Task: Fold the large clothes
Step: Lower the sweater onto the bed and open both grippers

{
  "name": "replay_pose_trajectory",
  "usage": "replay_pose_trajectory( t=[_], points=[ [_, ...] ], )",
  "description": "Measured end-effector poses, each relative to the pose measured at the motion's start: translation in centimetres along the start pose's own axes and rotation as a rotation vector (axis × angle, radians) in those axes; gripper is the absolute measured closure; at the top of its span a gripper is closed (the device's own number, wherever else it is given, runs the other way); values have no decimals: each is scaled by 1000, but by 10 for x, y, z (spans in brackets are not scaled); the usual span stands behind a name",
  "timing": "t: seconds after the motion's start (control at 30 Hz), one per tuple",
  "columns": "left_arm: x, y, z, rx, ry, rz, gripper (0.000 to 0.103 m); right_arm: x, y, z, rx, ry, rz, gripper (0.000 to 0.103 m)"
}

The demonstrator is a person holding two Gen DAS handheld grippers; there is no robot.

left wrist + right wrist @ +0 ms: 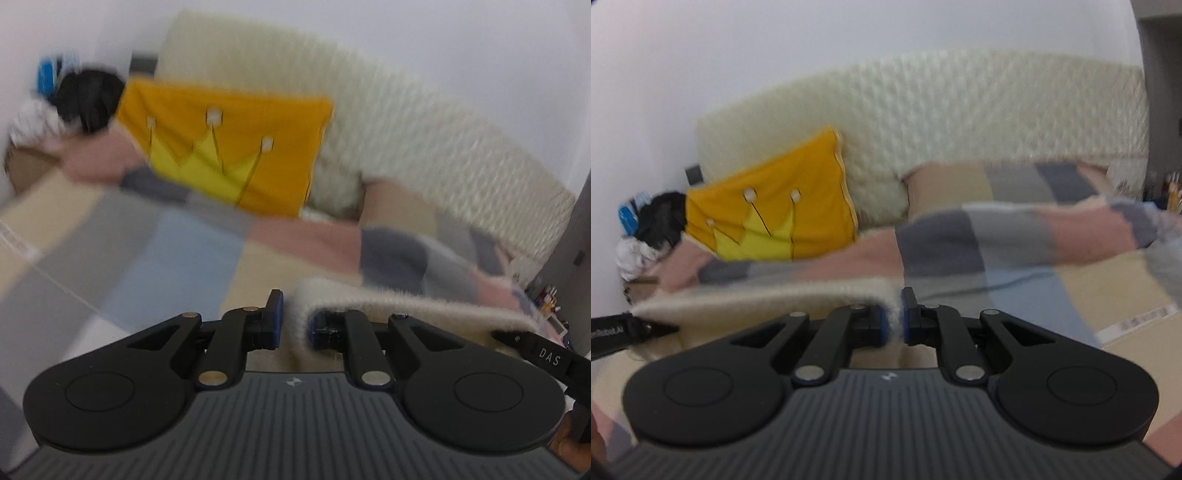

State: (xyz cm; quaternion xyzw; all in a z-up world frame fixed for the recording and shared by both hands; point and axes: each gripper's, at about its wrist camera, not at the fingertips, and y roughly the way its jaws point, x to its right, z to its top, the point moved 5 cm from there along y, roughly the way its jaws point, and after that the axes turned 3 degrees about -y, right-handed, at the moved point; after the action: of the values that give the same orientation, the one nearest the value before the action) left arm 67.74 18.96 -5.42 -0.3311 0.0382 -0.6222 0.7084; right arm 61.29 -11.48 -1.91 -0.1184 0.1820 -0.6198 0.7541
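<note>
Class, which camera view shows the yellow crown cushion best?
The left wrist view: the yellow crown cushion appears larger, nearly face-on, all three crown points visible. In the right wrist view it appears smaller, tilted, farther left.

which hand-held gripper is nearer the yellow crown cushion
Left. The left hand-held gripper faces the cushion almost straight ahead; the right hand-held gripper sees it farther off to its left.
</note>
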Motion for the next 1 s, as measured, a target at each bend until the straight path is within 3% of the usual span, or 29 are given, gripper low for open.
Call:
replay_pose_trajectory(
  t=[0.23,0.43,0.67,0.7,0.77,0.8,0.83,0.87,0.9,0.93,1.0],
  points=[
    [-38,123,-45,-130,28,20,87,9,91,-72,-82,-13,-24,92],
    [-50,156,-86,-209,62,36,86,16,136,-118,-187,45,-57,91],
    [-49,150,-79,-280,71,30,84,14,152,-127,-268,27,-70,90],
    [-48,149,-76,-289,75,20,81,13,152,-125,-278,24,-66,90],
    [-43,142,-72,-314,85,-31,54,12,150,-118,-293,12,-57,89],
    [-40,140,-70,-337,102,-51,31,12,148,-115,-303,8,-53,87],
    [-38,138,-69,-348,115,-63,28,12,149,-114,-316,9,-46,77],
    [-36,134,-67,-345,126,-78,28,13,149,-112,-331,17,-34,67],
    [-33,128,-65,-341,140,-87,28,13,147,-111,-342,32,-13,47],
    [-30,124,-63,-338,153,-93,28,12,144,-109,-348,51,6,34],
    [-24,111,-60,-320,169,-125,28,10,136,-106,-348,52,20,32]
  ],
)
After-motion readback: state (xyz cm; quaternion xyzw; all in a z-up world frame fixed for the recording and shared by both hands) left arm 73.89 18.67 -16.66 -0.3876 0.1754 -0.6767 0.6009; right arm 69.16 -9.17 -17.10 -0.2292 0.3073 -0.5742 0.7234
